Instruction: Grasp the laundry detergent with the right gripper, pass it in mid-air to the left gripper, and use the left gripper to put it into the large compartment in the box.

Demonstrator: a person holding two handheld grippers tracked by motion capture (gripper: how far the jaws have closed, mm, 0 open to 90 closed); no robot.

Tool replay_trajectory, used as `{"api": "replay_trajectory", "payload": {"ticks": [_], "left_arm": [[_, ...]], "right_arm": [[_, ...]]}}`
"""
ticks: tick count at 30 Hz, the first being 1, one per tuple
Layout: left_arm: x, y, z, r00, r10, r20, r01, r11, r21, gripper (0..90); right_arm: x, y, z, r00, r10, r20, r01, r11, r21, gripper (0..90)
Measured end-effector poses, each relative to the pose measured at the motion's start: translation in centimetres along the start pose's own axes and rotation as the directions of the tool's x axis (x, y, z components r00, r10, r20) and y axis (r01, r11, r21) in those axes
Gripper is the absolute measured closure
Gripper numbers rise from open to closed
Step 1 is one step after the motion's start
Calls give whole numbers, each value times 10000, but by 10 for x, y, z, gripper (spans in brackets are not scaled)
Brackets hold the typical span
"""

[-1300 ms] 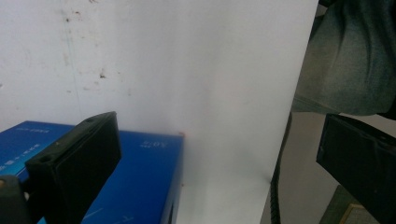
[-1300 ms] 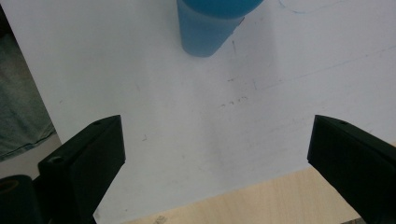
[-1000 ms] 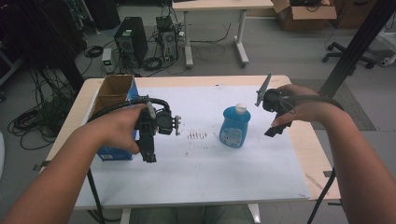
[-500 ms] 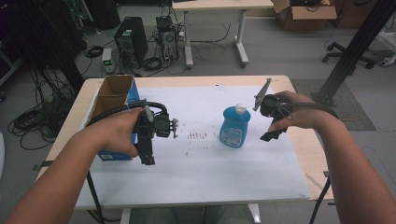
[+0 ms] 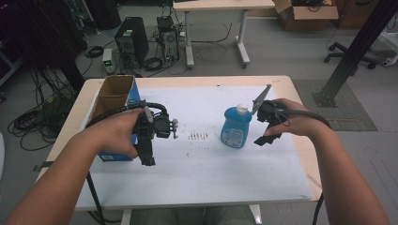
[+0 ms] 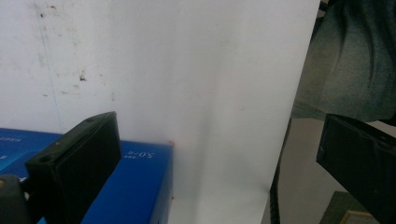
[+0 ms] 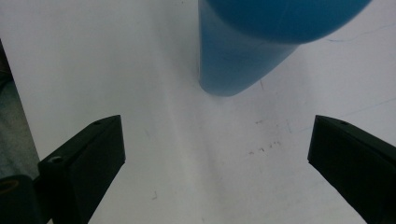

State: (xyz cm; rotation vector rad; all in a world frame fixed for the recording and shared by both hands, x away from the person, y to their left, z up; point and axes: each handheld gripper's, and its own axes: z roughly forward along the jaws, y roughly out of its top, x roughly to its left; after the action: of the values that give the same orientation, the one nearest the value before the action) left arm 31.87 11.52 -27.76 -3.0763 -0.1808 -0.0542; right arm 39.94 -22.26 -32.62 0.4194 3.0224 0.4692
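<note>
Right gripper (image 5: pixel 264 127) is hovering just beside the blue bottle (image 5: pixel 234 127), its jaws standing wide apart with nothing between them; in the right gripper view the bottle (image 7: pixel 252 51) is sitting ahead of the open jaws and slightly toward the right one, not yet inside the gap. Seen from above, the bottle is lying to the left of this gripper, between the two hands, standing upright on the white table (image 5: pixel 225 164), so its long axis is running vertically, cap (image 5: pixel 241 108) on top. My judgement is that the coming move is turning on this: the right gripper is much the nearer of the two, and it is needing only a short sideways advance toward the bottle's body so that the jaws are straddling it across its narrower width. Left gripper (image 5: pixel 146 152) is hanging well apart from the bottle, on its far side, pointing down toward the person, beside the blue box (image 5: pixel 121 96); its jaws are also spread, empty, with the box (image 6: pixel 135 182) lying under the left jaw in the left gripper view. Small dark marks (image 5: pixel 198 136) are dotting the table between the left gripper and the bottle.
</note>
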Motion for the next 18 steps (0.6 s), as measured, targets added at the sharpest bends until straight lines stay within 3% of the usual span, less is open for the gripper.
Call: {"api": "replay_trajectory", "payload": {"ticks": [9, 14, 18], "left_arm": [[-2, 0, 0, 10000, -4, -9, 4, 10000, -39, 4], [-1, -1, 2, 10000, -1, 53, 1, 10000, 0, 4], [-1, -1, 3, 10000, -26, 54, 26, 10000, -9, 4]], "right_arm": [[-2, -6, 13, 9996, 277, -59, -280, 9978, -605, 43], [-4, -13, 18, 9980, 627, -2, -620, 9866, -1512, 42], [-3, -15, 24, 9972, 744, -13, -734, 9803, -1835, 42]]}}
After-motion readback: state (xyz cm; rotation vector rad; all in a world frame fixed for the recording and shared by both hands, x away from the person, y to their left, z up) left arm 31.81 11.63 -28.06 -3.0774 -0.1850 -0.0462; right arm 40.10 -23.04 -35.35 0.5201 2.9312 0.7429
